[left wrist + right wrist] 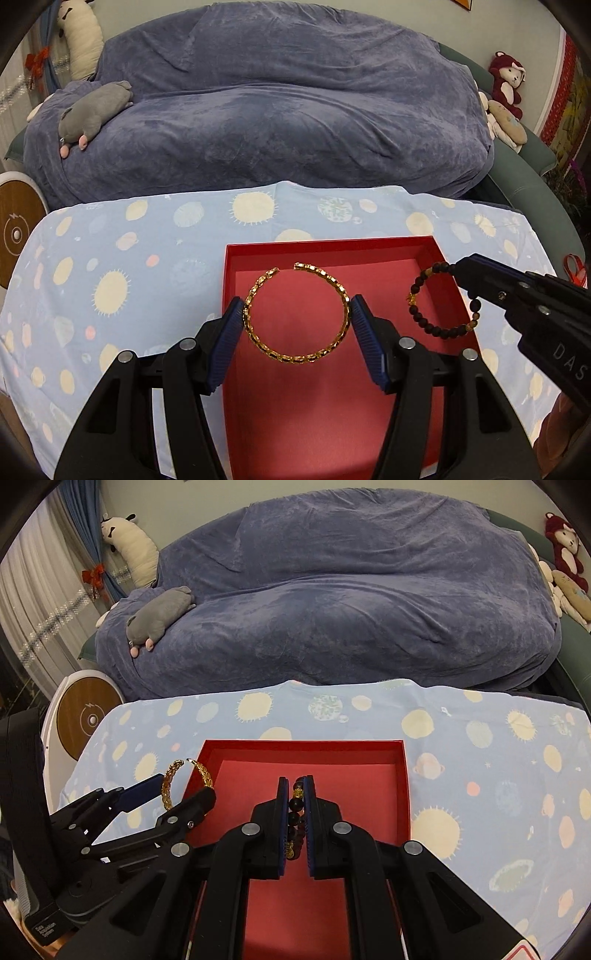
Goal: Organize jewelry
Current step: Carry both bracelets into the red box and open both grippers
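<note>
Left gripper (297, 317) fingers spread wide, pads pressing both sides of the gold chain bracelet (295, 314) — held flat above the red box (428, 247), open gap facing away. Right gripper (296, 805) fingers nearly closed, clamping the dark bead bracelet (295, 812) edge-on — also over the box, reaching in from the right. Box sits on the table's blue patterned cloth (110, 266).

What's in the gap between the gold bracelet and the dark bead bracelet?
Only bare red tray floor shows between the gold bracelet and the bead bracelet, seen from the left wrist view.
</note>
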The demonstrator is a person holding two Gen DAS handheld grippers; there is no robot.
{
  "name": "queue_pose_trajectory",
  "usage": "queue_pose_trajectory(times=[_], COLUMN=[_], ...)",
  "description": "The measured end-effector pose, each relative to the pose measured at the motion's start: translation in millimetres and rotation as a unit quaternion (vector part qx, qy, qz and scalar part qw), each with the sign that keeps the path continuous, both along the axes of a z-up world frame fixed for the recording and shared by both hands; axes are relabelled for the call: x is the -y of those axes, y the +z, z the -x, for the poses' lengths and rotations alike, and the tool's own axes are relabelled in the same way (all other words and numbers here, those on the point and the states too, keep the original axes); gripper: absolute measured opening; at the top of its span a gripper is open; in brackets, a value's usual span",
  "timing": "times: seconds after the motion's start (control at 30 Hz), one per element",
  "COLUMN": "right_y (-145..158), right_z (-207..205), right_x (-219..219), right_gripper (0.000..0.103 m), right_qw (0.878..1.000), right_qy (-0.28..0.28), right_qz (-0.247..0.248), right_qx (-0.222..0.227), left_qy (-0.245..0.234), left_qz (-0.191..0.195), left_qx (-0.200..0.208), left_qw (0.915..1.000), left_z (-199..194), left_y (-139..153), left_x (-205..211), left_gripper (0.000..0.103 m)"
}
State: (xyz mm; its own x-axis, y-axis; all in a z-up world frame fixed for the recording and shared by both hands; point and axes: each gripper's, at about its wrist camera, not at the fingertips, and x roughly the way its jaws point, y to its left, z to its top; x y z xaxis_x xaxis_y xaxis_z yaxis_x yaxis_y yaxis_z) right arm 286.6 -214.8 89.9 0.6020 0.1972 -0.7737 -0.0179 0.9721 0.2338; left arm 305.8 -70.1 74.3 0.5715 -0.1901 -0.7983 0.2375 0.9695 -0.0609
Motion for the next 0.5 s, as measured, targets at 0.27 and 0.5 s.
queue_pose_trajectory(times=[0.27,0.5], right_y=[-56,-81], right_z=[-42,-52], right_x=[16,28], right_gripper=[0.007,0.011], right_qw=[0.998,0.996], right_qy=[0.003,-0.015], right_qz=[-0.008,0.033], right_qx=[-0.057,-0.077], left_qy=[-0.015,-0.028], left_qz=[-0.021,-0.029], left_qx=[-0.043,-0.067], left_qw=[0.9987,0.9970], left_z=[-42,-52], left_y=[-44,-60], left_x=[12,19], left_gripper=[0.056,0.057])
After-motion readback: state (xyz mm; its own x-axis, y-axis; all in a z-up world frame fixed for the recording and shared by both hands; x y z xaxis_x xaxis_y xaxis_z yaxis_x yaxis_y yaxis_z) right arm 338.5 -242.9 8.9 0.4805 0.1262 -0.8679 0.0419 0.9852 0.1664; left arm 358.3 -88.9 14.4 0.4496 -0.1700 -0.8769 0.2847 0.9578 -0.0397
